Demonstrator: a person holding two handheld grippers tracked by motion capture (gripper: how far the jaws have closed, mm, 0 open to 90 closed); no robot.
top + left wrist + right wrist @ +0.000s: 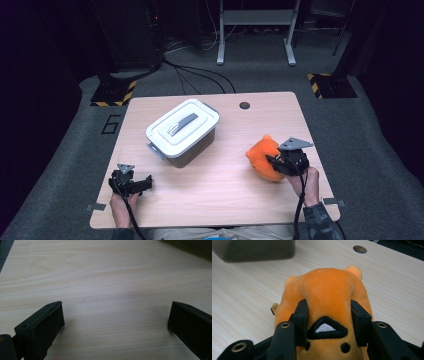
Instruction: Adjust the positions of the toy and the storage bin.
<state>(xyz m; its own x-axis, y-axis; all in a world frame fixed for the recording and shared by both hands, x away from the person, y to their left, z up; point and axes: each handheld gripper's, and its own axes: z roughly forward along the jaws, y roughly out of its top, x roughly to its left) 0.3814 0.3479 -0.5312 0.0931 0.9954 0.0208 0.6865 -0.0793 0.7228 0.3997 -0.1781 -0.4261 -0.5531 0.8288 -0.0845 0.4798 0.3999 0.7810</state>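
An orange plush toy [261, 154] sits at the right side of the wooden table [225, 185], with my right gripper [276, 162] shut on it. In the right gripper view the two black jaws press into the orange plush toy [327, 290] from both sides, just above a black and white stitched triangle. My left gripper [146, 183] rests near the table's front left corner. In the left gripper view my left gripper [115, 317] stands open over bare wood, nothing between its jaws. A grey storage box with a white lid and handle [183, 131] stands at the middle left.
A round cable hole [244, 105] is in the table near its far edge. The box's dark wall [259, 250] lies beyond the toy in the right gripper view. Cables and a metal stand are on the floor behind the table.
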